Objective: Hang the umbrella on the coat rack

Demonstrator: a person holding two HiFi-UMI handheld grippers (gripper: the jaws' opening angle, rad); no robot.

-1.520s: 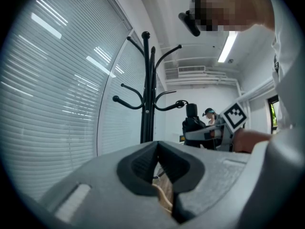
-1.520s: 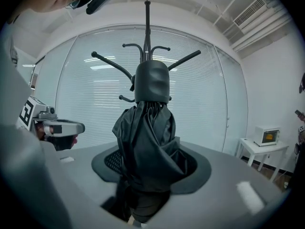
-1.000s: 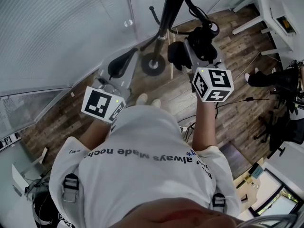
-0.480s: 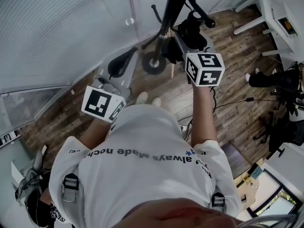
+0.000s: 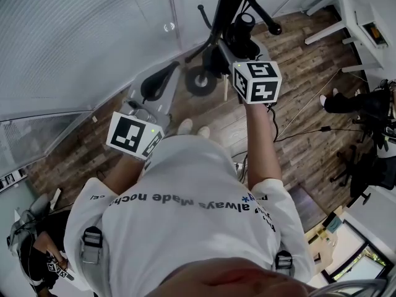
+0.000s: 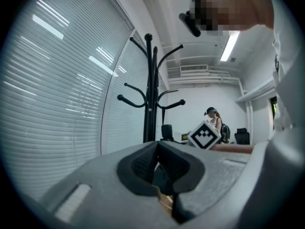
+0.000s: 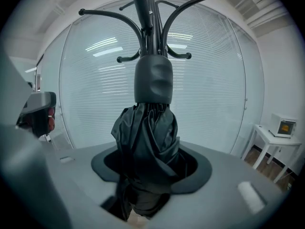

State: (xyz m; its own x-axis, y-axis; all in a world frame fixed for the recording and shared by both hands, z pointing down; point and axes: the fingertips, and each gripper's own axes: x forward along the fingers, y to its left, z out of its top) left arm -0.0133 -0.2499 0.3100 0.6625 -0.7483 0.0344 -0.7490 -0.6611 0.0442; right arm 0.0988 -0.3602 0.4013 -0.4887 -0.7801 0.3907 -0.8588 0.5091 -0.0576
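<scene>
In the head view the person stands over a wood-plank floor (image 5: 297,104) facing the coat rack (image 5: 224,8). The left gripper (image 5: 158,80) is held low and to the side. The right gripper (image 5: 230,53) reaches up to the rack's pole with the folded black umbrella (image 5: 245,28) in front of it. From this angle it is hard to say whether the umbrella touches the pole or only sits close beside it. In the left gripper view the left gripper (image 6: 156,161) has its jaws brought together with nothing between them. The coat rack (image 6: 149,85) stands ahead against the blinds (image 6: 57,80), and the right gripper's marker cube (image 6: 205,135) shows to its right. In the right gripper view the right gripper (image 7: 148,168) is clamped around the bunched fabric of the umbrella (image 7: 145,132). The umbrella's rounded end (image 7: 153,80) points up toward the curved hooks of the coat rack (image 7: 141,11), just below where they branch.
</scene>
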